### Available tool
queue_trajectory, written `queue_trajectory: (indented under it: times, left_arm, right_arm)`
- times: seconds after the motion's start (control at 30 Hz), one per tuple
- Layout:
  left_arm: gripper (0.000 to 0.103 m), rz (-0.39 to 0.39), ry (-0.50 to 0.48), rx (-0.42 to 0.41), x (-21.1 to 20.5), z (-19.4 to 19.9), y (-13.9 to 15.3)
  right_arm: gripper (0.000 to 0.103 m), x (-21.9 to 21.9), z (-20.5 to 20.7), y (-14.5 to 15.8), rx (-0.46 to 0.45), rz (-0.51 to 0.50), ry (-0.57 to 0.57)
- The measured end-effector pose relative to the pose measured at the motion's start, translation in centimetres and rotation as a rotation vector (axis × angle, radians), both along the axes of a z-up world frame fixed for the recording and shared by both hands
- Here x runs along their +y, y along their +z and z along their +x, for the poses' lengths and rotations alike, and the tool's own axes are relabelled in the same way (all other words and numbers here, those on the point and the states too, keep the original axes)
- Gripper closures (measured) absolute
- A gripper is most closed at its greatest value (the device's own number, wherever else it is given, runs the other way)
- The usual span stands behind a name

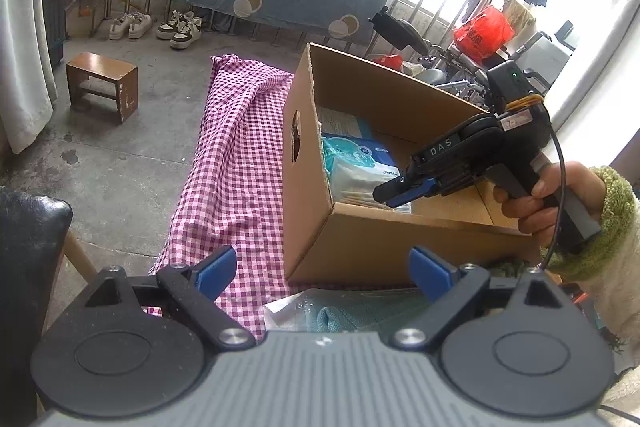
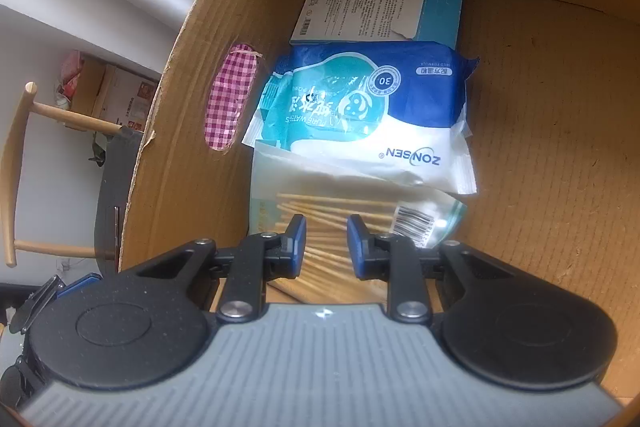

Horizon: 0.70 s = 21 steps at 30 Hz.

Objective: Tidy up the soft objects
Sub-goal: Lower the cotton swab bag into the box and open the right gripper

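Three packs lie in the box (image 2: 540, 147): carton (image 2: 360, 7) upper centre, wipes (image 2: 380, 115) mid-frame, swabs (image 2: 320, 203) below. Right gripper (image 2: 326, 241), slightly parted, hovers empty over the swabs; left gripper (image 1: 322, 273) gapes empty.

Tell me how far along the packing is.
Done: a blue carton, a wet wipes pack and a cotton swab bag lie in the cardboard box. In hand: nothing; the right gripper hangs over the swabs, jaws slightly apart. Left: the left gripper, wide open, is above a clear-bagged teal cloth outside.
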<state>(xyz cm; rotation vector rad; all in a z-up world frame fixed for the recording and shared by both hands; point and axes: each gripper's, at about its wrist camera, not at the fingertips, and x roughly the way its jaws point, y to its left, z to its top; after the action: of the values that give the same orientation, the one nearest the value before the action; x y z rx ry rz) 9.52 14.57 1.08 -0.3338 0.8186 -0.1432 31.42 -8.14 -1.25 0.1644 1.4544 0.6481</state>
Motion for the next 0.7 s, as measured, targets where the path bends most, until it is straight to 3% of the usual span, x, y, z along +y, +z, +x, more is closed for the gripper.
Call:
queue_trajectory:
  times: [0.1, 0.17, 0.23, 0.5, 0.57, 0.7]
  left_arm:
    - [0.008, 0.016, 0.004, -0.010, 0.2, -0.6, -0.3]
    - [0.008, 0.026, 0.006, -0.005, 0.0, -0.6, -0.6]
    - [0.008, 0.022, 0.003, 0.000, -0.2, -0.5, -0.9]
    - [0.008, 0.012, 0.026, 0.008, -0.6, -0.5, -2.1]
    - [0.008, 0.000, 0.034, 0.014, -0.4, -0.7, -2.4]
    - [0.008, -0.014, 0.038, 0.011, -0.3, -0.9, -2.5]
  right_arm:
    - [0.072, -1.0, -0.3, 1.2, -0.028, -0.016, -0.026]
    - [0.054, -2.4, -0.6, 1.9, -0.047, -0.033, -0.055]
    - [0.046, -3.5, -0.7, 2.0, -0.056, -0.060, -0.077]
    - [0.040, -2.0, 0.5, -1.8, 0.094, -0.092, -0.075]
    - [0.033, -0.3, 0.3, -1.8, 0.091, -0.082, -0.043]
    - [0.031, 1.4, 0.0, -0.9, 0.039, -0.098, -0.004]
